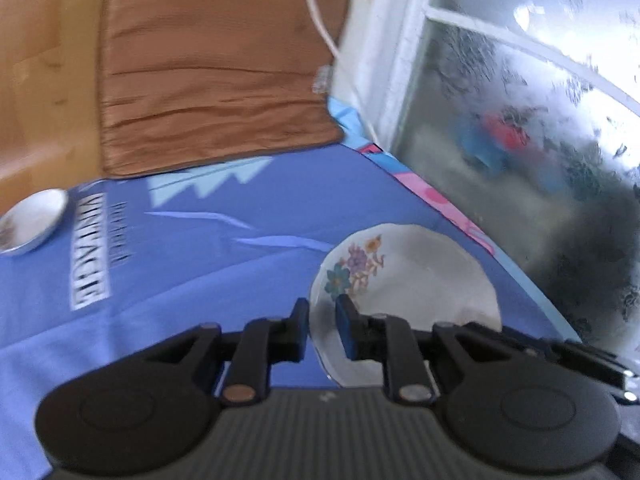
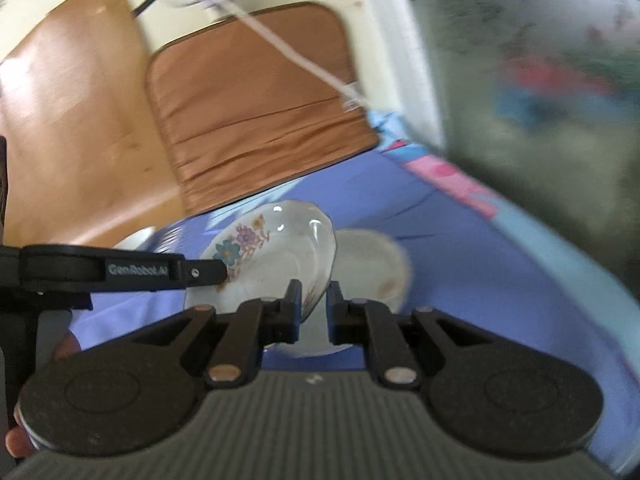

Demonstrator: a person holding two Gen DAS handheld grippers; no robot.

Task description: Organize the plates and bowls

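A white plate with a flower print (image 1: 404, 280) is held off the blue cloth between both grippers. My left gripper (image 1: 322, 320) is shut on its left rim, one blue pad on each face. In the right wrist view the same floral plate (image 2: 276, 256) tilts up, and my right gripper (image 2: 314, 308) is shut on its near rim. The left gripper (image 2: 224, 274) reaches in from the left and pinches the rim by the flowers. A second plain white plate (image 2: 376, 264) lies on the cloth just behind it. A small white bowl (image 1: 34, 220) sits far left.
The blue printed cloth (image 1: 180, 272) covers the surface. A brown cushion (image 1: 216, 80) leans at the back against a wooden panel (image 2: 72, 120). A white cable (image 2: 296, 56) hangs across it. A frosted window (image 1: 540, 120) lines the right side. A person's fingers (image 2: 18, 442) hold the left gripper.
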